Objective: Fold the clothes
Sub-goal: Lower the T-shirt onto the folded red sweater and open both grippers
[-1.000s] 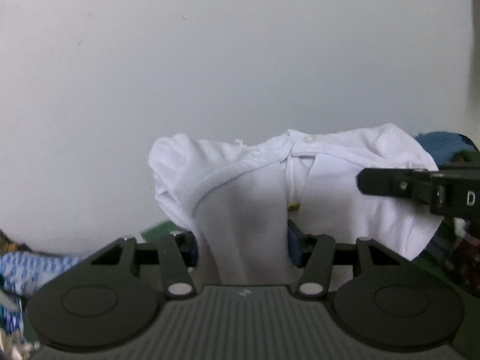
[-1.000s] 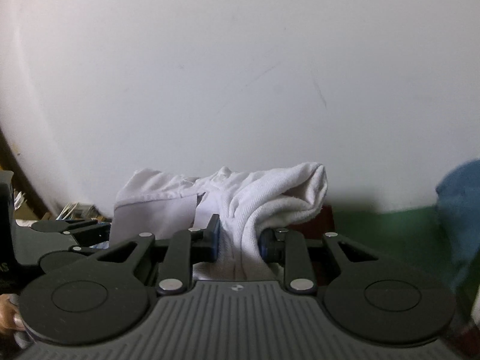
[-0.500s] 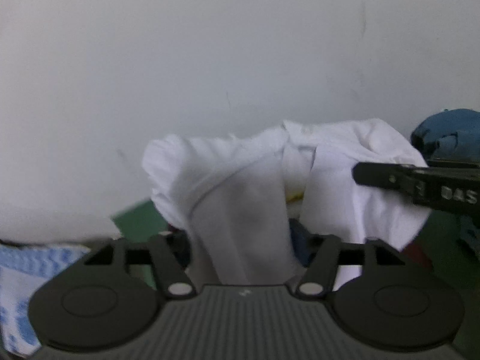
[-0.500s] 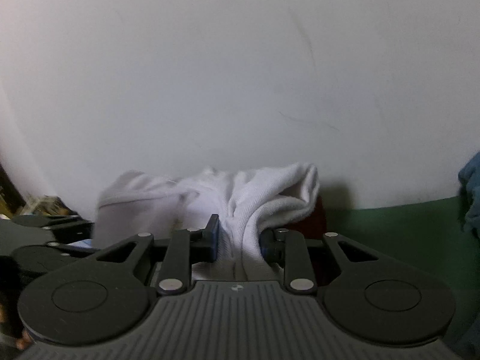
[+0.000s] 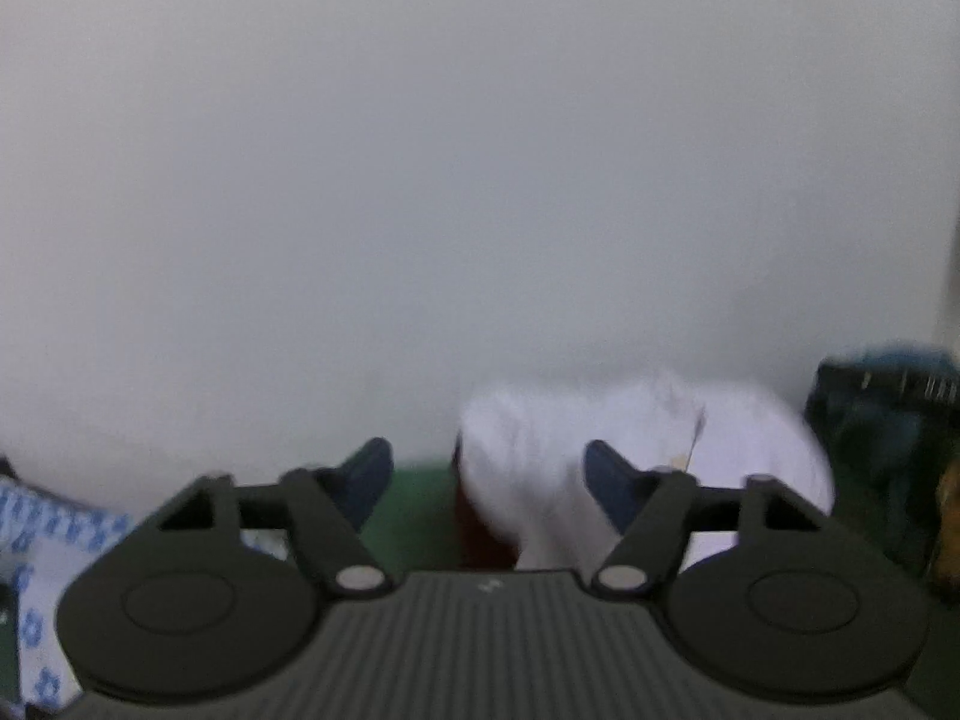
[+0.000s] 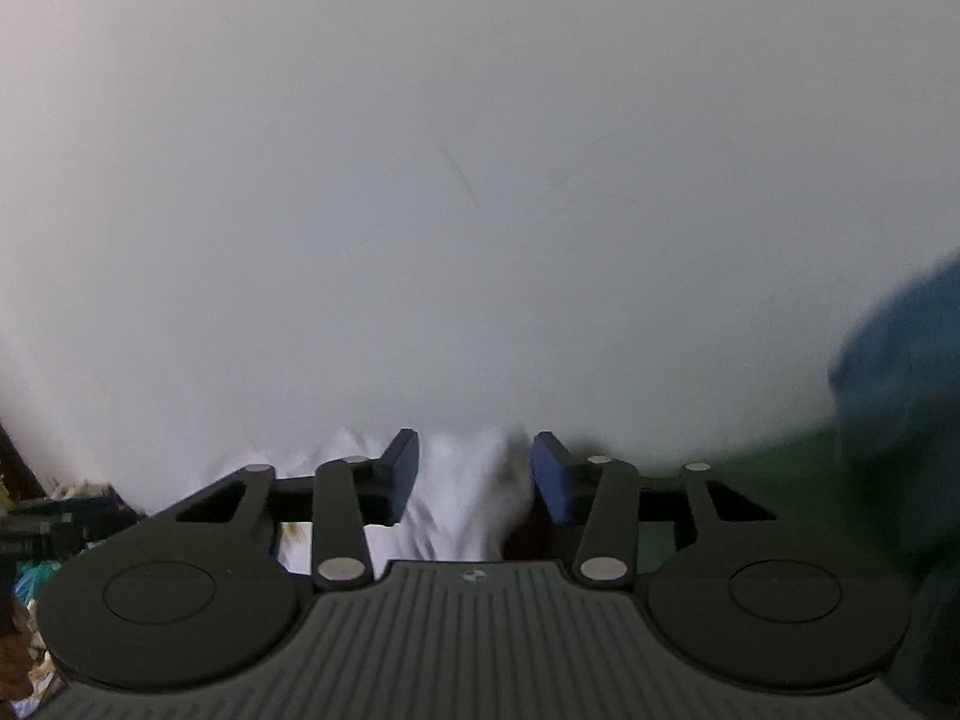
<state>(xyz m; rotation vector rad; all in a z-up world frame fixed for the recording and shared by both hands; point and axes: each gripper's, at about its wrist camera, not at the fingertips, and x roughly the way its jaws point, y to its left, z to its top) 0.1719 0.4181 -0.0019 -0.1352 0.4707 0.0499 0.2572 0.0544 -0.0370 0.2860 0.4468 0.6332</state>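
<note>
The white garment (image 5: pixel 750 450) lies bunched on the green table (image 5: pixel 414 516), blurred by motion. My left gripper (image 5: pixel 487 471) is open wide. The garment's left part shows in the gap between its fingers and the rest spreads behind the right finger (image 5: pixel 612 480). In the right wrist view my right gripper (image 6: pixel 474 465) is open too, and a fold of the white garment (image 6: pixel 462 480) sits loosely between its blue pads, which do not pinch it.
A plain white wall (image 5: pixel 480 180) fills most of both views. A blue garment (image 6: pixel 900 390) sits at the right and shows as a dark pile (image 5: pixel 882 414) in the left wrist view. A blue-and-white patterned cloth (image 5: pixel 36 540) lies at the far left.
Both grippers were shut on the white garment and have let go. The left jaws spread wide, the right ones slightly. The garment dropped lower and the views swung sideways.
</note>
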